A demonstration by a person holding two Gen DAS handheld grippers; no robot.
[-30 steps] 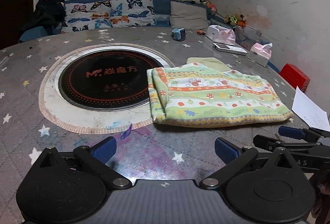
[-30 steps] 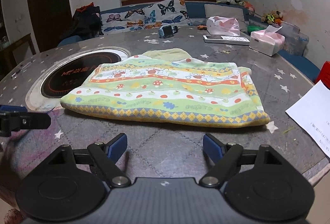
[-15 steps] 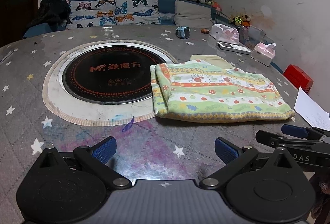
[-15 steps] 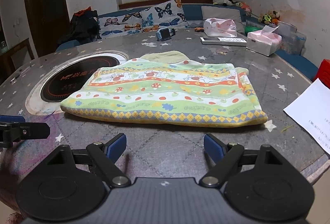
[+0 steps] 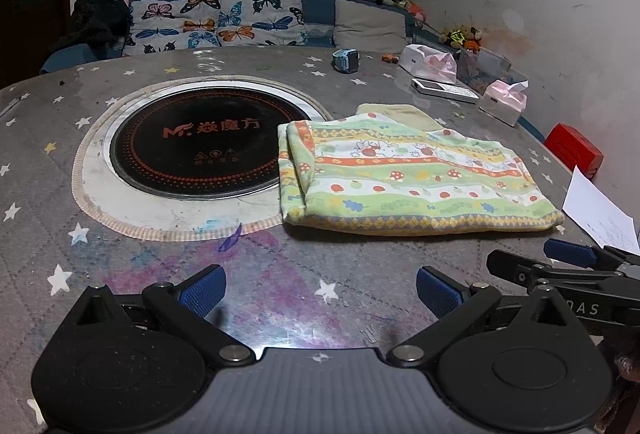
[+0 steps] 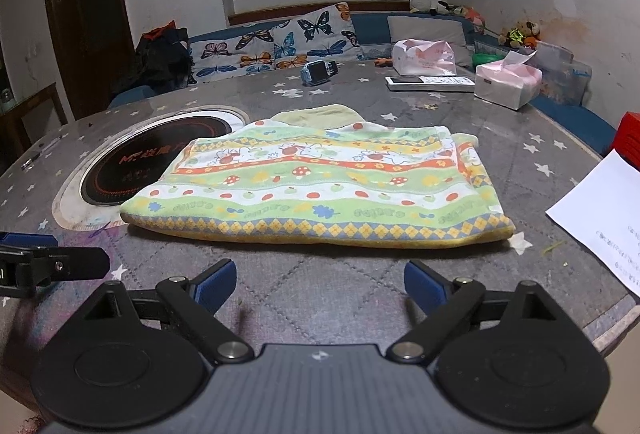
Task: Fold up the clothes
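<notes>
On the counter (image 5: pixel 280 298) in your left wrist view, the folded cloth (image 5: pixel 404 178) lies flat in the middle, its left edge just beside the round black hob plate (image 5: pixel 192 150) set into the counter top. The cloth is striped green, orange and white with mushrooms and rabbits, and a plain yellow-green flap shows from under its far edge. Your left claw (image 5: pixel 318 286) hangs over bare counter at the near edge, its blue pads spread wide with nothing between them, clear of the cloth. Your right claw (image 5: pixel 560 262) enters at the right near edge, close to the cloth's near right corner without touching it. A white paper sheet (image 5: pixel 600 210) lies toward the right edge. Near the far right edge stand two pink tissue packs (image 5: pixel 506 100), a white remote (image 5: pixel 444 89) and a small blue gadget (image 5: pixel 346 59).

In your right wrist view, the same cloth (image 6: pixel 320 186) lies straight ahead, its diamond-patterned hem facing you. Your right claw (image 6: pixel 320 284) sits short of that hem over bare counter (image 6: pixel 320 274); its jaws are opening, already wide, and nothing is between them. The tip of your left claw (image 6: pixel 52 262) shows at the left, near the cloth's near left corner, apart from it. The paper sheet (image 6: pixel 600 210) lies at the right edge.
</notes>
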